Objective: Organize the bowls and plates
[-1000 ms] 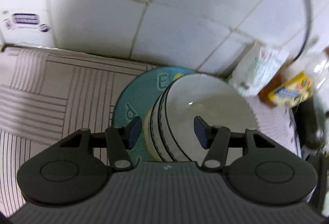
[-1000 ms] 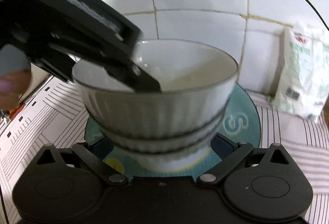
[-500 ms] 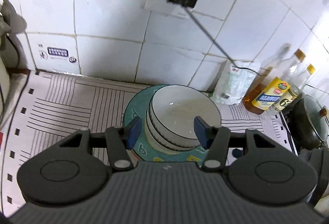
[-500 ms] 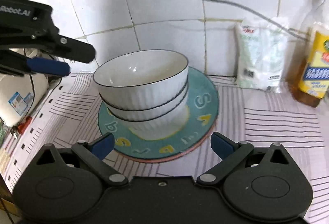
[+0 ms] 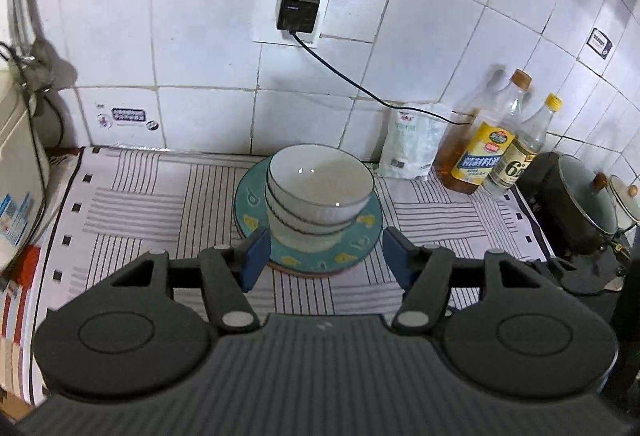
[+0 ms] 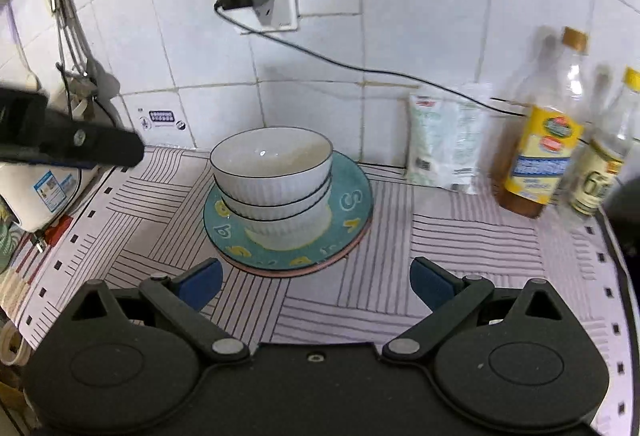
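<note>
Bowls [image 5: 320, 192], three white ribbed ones with dark rims, sit nested on a teal plate [image 5: 248, 204] with yellow letters, and that plate lies on a pinkish plate [image 6: 352, 246] whose edge just peeks out beneath it. Nearest to me, the left gripper [image 5: 324, 256] hangs above the near edge of the stack with its blue pads [image 5: 256, 256] apart; the jaws have just been opening and grip nothing, though the plate's near rim shows in the gap between them. The right gripper [image 6: 316, 284] hovers near the same stack, its blue pads [image 6: 430, 284] spread wider and empty, with only striped cloth [image 6: 460, 232] between them. From the right-hand camera the left gripper's dark finger [image 6: 100, 148] juts in from the left, well clear of the bowls. Moving outward, the striped cloth covers the counter under the stack. Far and to the right, a white bag [image 5: 412, 144] leans against the tiled wall [image 5: 200, 36], and just beside it stand two bottles: one with a yellow label [image 5: 482, 156], another with a yellow cap [image 5: 520, 156]. Farther right sits a dark pot [image 5: 576, 204] with a lid. On the wall above the stack a black plug [image 5: 298, 12] sits in a white socket, its cable [image 5: 360, 88] trailing down toward the bottles. At the far left stands a white appliance [image 5: 16, 172]
</note>
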Available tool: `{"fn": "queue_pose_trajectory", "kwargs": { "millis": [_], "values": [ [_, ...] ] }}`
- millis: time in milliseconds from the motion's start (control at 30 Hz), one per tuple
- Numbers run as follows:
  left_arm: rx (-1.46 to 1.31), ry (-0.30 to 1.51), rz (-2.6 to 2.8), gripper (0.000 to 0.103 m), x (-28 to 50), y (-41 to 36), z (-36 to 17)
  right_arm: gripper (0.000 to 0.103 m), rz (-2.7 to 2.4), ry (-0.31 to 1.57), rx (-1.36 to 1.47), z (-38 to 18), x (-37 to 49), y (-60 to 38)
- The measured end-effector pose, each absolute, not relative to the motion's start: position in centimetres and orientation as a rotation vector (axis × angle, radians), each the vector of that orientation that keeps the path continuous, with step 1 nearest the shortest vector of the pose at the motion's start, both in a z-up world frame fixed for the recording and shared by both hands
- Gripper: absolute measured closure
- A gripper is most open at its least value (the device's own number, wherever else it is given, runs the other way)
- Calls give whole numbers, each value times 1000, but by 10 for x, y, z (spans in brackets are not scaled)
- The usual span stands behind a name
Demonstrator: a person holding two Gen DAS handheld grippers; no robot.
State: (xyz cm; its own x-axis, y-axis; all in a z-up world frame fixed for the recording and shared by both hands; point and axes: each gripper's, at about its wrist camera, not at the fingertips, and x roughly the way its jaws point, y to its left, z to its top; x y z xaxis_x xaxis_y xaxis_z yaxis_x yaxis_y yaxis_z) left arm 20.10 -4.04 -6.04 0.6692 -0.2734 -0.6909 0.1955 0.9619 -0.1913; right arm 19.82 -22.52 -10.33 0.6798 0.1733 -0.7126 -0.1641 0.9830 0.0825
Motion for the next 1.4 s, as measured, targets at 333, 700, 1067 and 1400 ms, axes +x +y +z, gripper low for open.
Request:
{"fn": "queue_pose_trajectory", "kwargs": {
  "millis": [333,700,1067,1400],
  "values": [
    [-81,779,-221,30,141,-40,-52,2,173,835,27,-78,146,-239],
    [-8,770,-176,20,90,-43,-44,1,131,830,-38,-49,97,-242],
    [15,730,-162,5,53,-39,-32,2,78,803,-39,-23,55,-235],
    [81,742,-122,0,42,-36,-30,2,43,779,2,-14,39,-233]
  ]
}}
